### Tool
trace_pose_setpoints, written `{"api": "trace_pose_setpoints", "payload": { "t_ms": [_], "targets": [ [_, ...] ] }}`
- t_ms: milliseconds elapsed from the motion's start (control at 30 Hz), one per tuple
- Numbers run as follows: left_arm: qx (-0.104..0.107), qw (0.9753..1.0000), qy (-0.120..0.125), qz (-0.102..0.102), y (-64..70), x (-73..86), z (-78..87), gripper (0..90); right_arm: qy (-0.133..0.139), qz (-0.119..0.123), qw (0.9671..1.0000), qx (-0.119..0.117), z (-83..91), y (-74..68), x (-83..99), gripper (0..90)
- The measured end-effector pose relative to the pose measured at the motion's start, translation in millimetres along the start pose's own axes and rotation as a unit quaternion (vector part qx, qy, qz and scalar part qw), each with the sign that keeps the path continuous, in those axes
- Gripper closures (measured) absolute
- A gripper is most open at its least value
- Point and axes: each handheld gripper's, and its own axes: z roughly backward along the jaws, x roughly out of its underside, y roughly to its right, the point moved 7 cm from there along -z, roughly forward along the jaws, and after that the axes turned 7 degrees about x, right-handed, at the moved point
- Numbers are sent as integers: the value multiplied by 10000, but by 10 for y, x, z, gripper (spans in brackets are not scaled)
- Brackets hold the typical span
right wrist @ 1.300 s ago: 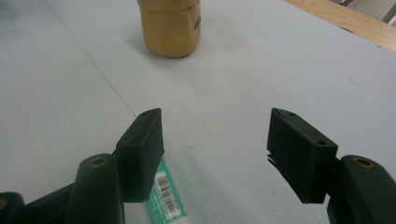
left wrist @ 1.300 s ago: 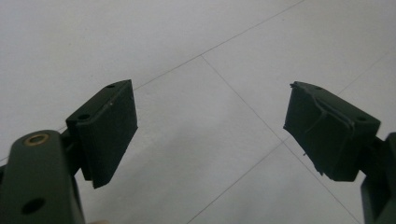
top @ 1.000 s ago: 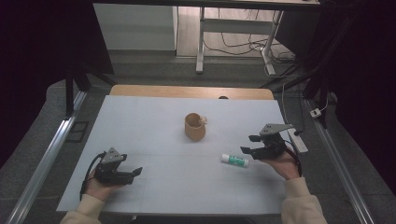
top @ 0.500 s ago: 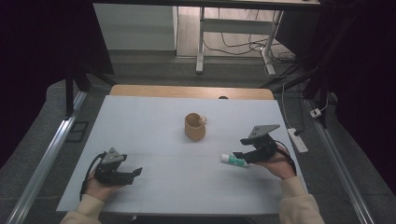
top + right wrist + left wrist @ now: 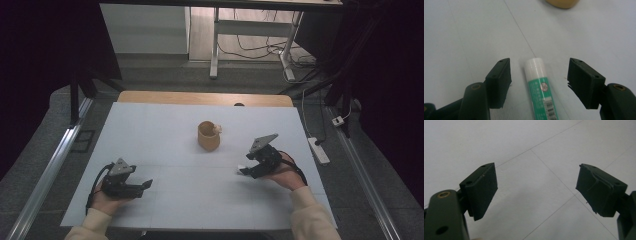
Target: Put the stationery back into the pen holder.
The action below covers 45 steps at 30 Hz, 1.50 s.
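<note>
A glue stick with a white cap and a green label lies flat on the pale table. My right gripper is open, one jaw on either side of the stick, apart from it. In the high view the right gripper is low at the table's right with the stick's white end peeking out at its tip. A tan wooden cup stands upright near the table's middle, and its base shows at the top of the right gripper view. My left gripper rests open at the near left, with bare table between its jaws.
The white table top has a wooden strip along its far edge. A power strip lies on the floor to the right. Metal rails run along both sides of the table, and a desk frame with cables stands beyond it.
My right gripper has moved left and down to the glue stick and now straddles it. The left gripper has stayed put.
</note>
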Motion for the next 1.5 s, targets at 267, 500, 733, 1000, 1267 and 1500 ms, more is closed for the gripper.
{"api": "trace_pose_setpoints", "payload": {
  "t_ms": [267, 500, 733, 1000, 1267, 1500],
  "targets": [
    [4, 10000, -23, -18, 2, 2, -8, 168, -413, 273, 9987, -130, -200, -77, 27, 355],
    [12, 10000, -27, -16, 0, 5, -11, 168, -679, 401, 9968, -145, -285, -100, 81, 377],
    [9, 10000, -34, -30, 3, 6, -9, 168, -809, 451, 9955, -199, -316, -83, 122, 467],
    [4, 10000, -33, -37, 8, 6, -9, 168, -773, 548, 9953, -174, -287, -47, 139, 645],
    [-2, 10000, -25, -40, 4, 6, -2, 168, -636, 468, 9968, -150, -246, -20, 127, 649],
    [3, 10000, -7, -21, 0, 6, 3, 168, -229, 118, 9996, -142, -97, 74, 89, 651]
  ]
}}
